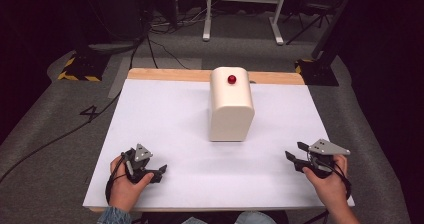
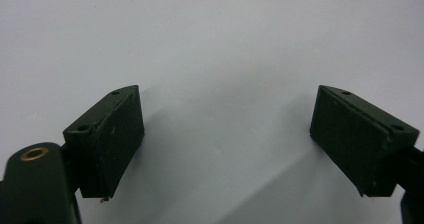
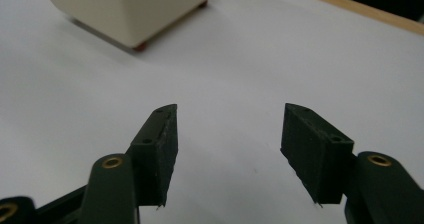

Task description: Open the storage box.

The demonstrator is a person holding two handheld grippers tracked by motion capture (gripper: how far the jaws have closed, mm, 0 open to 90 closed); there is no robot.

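On the white matte counter [image 1: 180,134] in the high view stood one smooth cream box [image 1: 231,104] with rounded top edges and a single glossy red knob [image 1: 232,79]. Nearer than the box, the left tongs [image 1: 161,171] and right tongs [image 1: 294,151] rested, one per hand, both spread.

In the left gripper view, two black blocky jaws gaped wide over bare counter.

In the right gripper view, the jaws stood wide below the box [image 3: 135,9].

Cream box, red knob, white table

The box [image 1: 231,109] is cream with a glossy red knob [image 1: 232,79]; the table [image 1: 165,129] is white with a pale wood far edge; both grippers' jaws are black.
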